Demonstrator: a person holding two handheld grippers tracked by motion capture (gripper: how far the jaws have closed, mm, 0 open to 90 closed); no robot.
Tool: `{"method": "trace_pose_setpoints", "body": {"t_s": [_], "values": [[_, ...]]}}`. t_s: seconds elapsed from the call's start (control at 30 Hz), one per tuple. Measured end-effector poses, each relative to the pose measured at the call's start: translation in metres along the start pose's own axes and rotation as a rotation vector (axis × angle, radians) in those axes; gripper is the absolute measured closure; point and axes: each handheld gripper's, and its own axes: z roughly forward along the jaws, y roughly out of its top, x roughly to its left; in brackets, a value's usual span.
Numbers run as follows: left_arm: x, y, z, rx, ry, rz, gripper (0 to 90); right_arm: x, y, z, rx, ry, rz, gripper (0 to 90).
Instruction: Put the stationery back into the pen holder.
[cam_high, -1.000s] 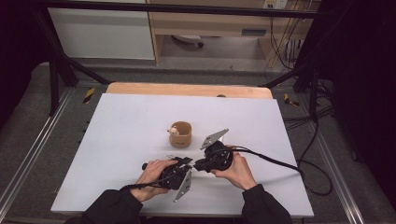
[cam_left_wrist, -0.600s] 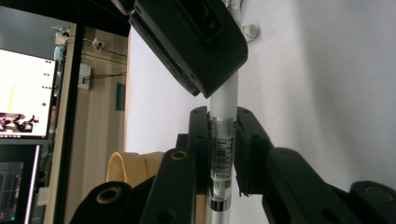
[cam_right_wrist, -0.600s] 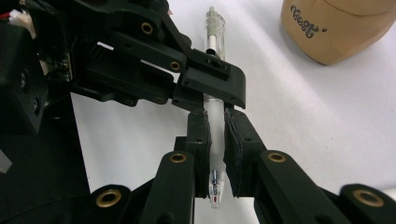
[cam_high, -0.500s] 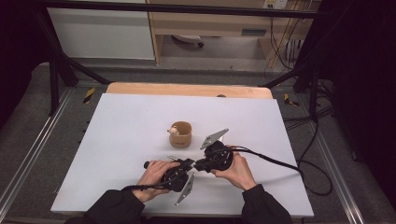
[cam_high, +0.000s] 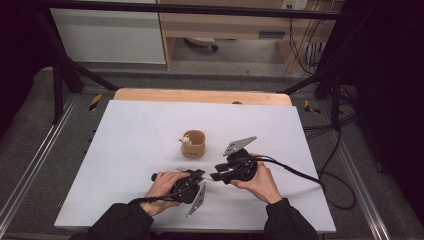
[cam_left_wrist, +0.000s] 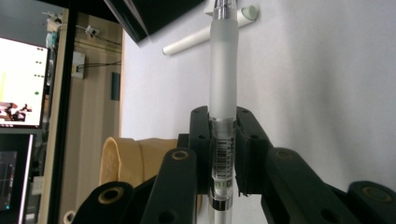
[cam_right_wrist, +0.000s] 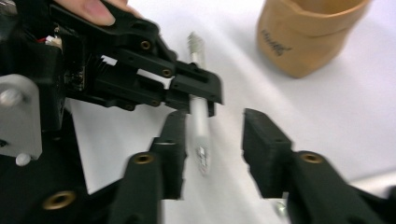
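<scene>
Left gripper view: the left gripper (cam_left_wrist: 223, 149) is clamped on a pen (cam_left_wrist: 223, 93) above the white table (cam_high: 130, 150). Its 2 jaws pinch the barrel. The right gripper (cam_right_wrist: 212, 149), jaws just opened, straddles the pen's tip without pressing it, near a wooden cup (cam_high: 193, 144).

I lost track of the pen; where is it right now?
The pen is clamped in the left tongs at the table's near middle, just in front of the tan cup, its free end between the right tongs' open jaws.
</scene>
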Motion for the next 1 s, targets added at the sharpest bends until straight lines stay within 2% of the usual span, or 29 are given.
{"method": "trace_pose_setpoints", "body": {"t_s": [0.13, 0.43, 0.7, 0.83, 1.0], "values": [[0.001, -0.004, -0.001, 0.009, -0.002, -0.041, 78.7, -0.006, -0.007, -0.009, -0.051, -0.03, 0.018, 47.0], [0.008, -0.016, -0.007, 0.031, -0.009, -0.154, 78.7, -0.02, -0.03, -0.017, -0.109, -0.099, 0.068, 22.2], [0.015, -0.027, -0.014, 0.056, -0.001, -0.267, 78.7, -0.035, -0.051, -0.022, -0.1, -0.151, 0.129, 9.7], [0.02, -0.032, -0.017, 0.062, 0.002, -0.345, 78.7, -0.04, -0.061, -0.023, -0.092, -0.184, 0.144, 4.7], [0.025, -0.035, -0.019, 0.035, 0.004, -0.455, 78.8, -0.047, -0.074, -0.024, -0.08, -0.215, 0.173, 2.1]]}}
